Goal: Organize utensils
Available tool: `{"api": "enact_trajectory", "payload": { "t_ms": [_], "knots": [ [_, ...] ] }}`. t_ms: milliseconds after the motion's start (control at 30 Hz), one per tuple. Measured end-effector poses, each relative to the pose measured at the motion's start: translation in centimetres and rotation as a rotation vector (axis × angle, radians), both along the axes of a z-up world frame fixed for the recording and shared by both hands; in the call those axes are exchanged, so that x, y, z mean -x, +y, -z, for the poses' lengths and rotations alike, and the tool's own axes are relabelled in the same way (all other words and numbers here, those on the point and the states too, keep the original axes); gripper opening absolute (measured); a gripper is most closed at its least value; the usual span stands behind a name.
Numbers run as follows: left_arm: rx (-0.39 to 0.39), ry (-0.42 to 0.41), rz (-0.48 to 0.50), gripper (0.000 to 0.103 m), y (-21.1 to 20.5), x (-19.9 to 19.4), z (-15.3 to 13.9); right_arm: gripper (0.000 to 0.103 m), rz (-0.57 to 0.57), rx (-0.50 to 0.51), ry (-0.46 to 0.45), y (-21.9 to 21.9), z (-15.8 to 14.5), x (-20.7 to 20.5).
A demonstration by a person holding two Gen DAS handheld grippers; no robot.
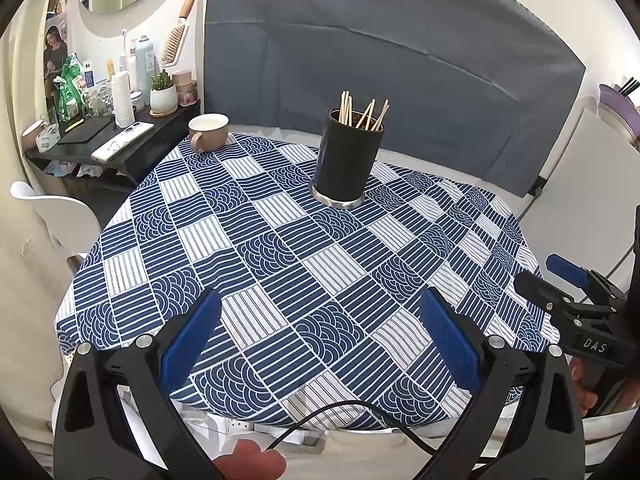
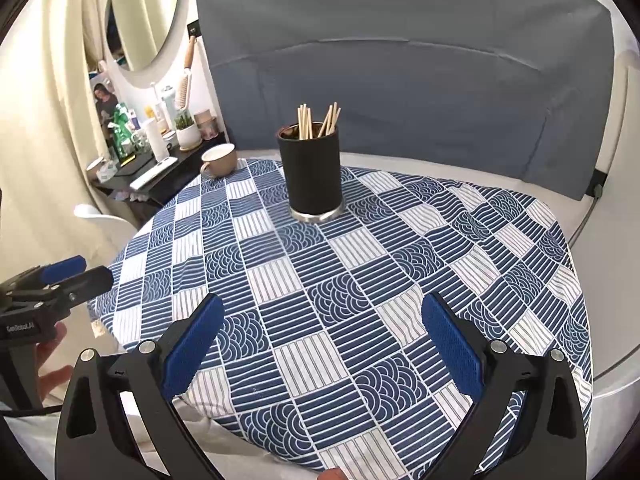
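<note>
We see a surface (image 1: 280, 264) draped in a blue-and-white patterned cloth, backed by a grey padded panel (image 1: 380, 60), with a cluttered black shelf (image 1: 104, 140) and an oval mirror (image 2: 144, 12) off its far left corner. A black holder (image 1: 346, 156) of wooden chopsticks (image 1: 362, 112) stands upright near the far edge, a beige mug (image 1: 208, 132) sits at the far left corner, and nothing lies between. Our left gripper (image 1: 320, 340) and right gripper (image 2: 324, 344) hover over the near edge, both spread wide and empty.
</note>
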State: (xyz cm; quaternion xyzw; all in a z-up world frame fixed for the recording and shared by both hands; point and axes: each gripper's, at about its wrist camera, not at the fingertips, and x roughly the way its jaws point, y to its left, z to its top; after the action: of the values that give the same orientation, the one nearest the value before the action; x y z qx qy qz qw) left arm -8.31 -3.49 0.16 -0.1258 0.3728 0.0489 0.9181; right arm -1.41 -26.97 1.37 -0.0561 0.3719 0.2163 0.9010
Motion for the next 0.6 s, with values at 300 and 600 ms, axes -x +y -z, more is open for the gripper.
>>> {"api": "enact_trajectory", "payload": {
  "t_ms": [300,600],
  "knots": [
    [0.022,-0.021,-0.002,0.097,2.1,-1.2,-0.1,0.095,0.032,0.016,-0.005,1.1,0.1,-0.3],
    [0.113,-0.053,0.073,0.097,5.0,-3.1,-0.2,0.095,0.079,0.017,-0.003,2.8,0.2,-0.9]
  ]
}}
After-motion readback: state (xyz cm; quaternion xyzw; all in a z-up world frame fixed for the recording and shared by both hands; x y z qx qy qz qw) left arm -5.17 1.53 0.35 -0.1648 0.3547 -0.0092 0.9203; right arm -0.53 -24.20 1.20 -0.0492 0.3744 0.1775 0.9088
